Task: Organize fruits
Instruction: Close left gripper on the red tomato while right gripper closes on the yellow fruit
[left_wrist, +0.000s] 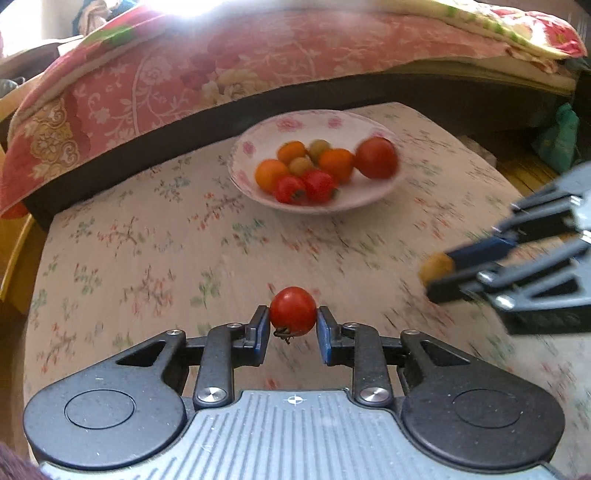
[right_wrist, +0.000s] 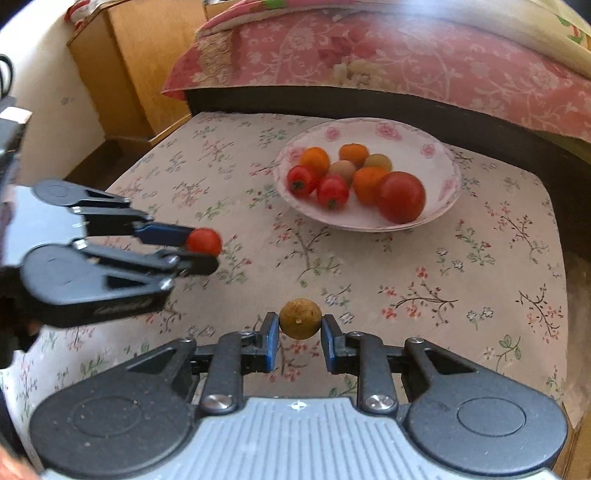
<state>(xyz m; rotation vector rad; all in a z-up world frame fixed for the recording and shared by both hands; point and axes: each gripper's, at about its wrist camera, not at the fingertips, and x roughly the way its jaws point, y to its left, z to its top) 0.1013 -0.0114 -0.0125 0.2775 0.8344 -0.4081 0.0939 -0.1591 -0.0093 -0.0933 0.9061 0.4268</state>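
1. My left gripper (left_wrist: 292, 325) is clamped on a small red tomato (left_wrist: 293, 311), its blue pads (left_wrist: 261, 326) pressing the fruit from either side with the stem end hanging toward me. I hold it across its widest part so it cannot roll out.

2. My right gripper (right_wrist: 299, 330) pinches a brownish-yellow round fruit (right_wrist: 300, 318) the same way, pads snug on both flanks.

3. Both fruits are carried clear above the flowered tablecloth (right_wrist: 424, 280), not resting on it; I judge this is the carrying step, with the drop-off to come.

4. The floral plate (right_wrist: 439, 155) sits near the far edge of the table by the bed, well apart from both grippers. It already holds several orange, red and pale green fruits, with one larger red tomato (right_wrist: 400, 196) at its near right side.

5. The grippers travel side by side, angled down toward the table, so neither blocks the other's path to the plate.

6. Bare rim shows on the plate's far side; I would aim there, since piled fruit may roll.
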